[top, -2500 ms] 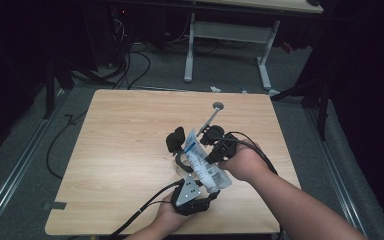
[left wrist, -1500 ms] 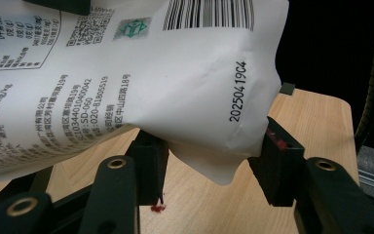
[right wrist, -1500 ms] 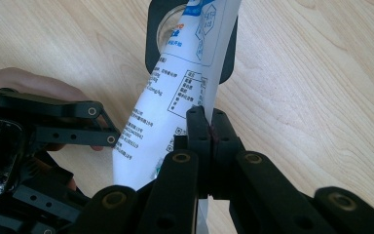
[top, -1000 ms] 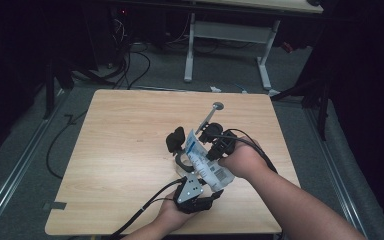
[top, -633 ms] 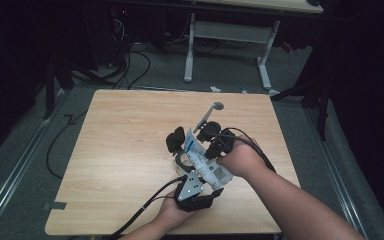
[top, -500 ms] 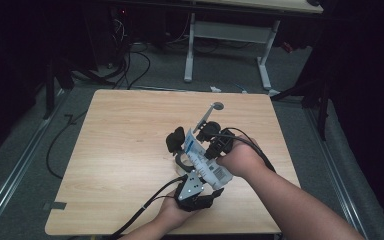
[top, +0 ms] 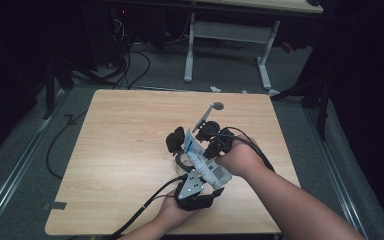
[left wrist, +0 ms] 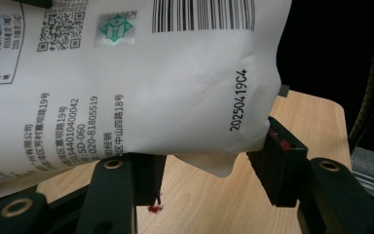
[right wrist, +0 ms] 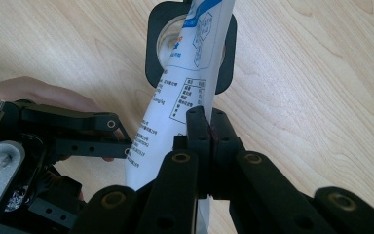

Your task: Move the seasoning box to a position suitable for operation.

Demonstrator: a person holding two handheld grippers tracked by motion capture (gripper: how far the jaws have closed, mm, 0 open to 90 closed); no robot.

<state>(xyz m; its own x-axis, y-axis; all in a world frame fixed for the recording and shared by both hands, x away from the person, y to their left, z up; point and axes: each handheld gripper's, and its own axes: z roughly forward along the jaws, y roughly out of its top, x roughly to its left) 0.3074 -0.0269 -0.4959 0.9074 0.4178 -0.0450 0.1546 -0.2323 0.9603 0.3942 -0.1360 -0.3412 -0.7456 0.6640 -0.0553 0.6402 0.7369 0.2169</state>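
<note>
Right claw (right wrist: 209, 141), jaws pressed together on one edge of the white pouch (top: 202, 160); left claw (left wrist: 204, 170), jaws clamped on the pouch's lower end. The pouch is held above the wooden worktop (top: 125, 135), toward its near right corner, over a black square piece (right wrist: 158, 58).
</note>
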